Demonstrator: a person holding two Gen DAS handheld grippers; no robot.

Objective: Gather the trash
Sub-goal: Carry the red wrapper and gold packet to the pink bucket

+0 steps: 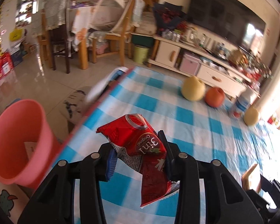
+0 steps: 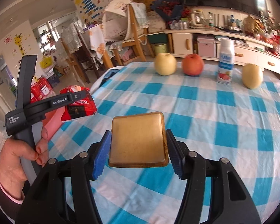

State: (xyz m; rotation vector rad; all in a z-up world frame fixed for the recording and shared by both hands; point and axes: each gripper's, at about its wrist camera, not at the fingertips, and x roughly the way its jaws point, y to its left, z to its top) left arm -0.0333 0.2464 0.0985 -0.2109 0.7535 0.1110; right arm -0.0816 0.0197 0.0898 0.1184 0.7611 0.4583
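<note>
A lived-in home — dining chairs (image 2: 134,37), television (image 1: 224,13), cluttered sideboard (image 2: 233,43).

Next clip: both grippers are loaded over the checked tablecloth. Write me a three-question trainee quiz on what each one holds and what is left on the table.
1. True or false: the left gripper is shut on a red wrapper.
2. Multiple choice: what sits between the pads of the right gripper? A) the red apple B) a flat golden square packet C) the white bottle
3. Fill in: beside the table edge, on the left gripper's side, stands a pink ____.

Key
1. True.
2. B, the golden square packet. The red apple and the white bottle stand at the far end of the table.
3. Bin: the pink bin.
</note>
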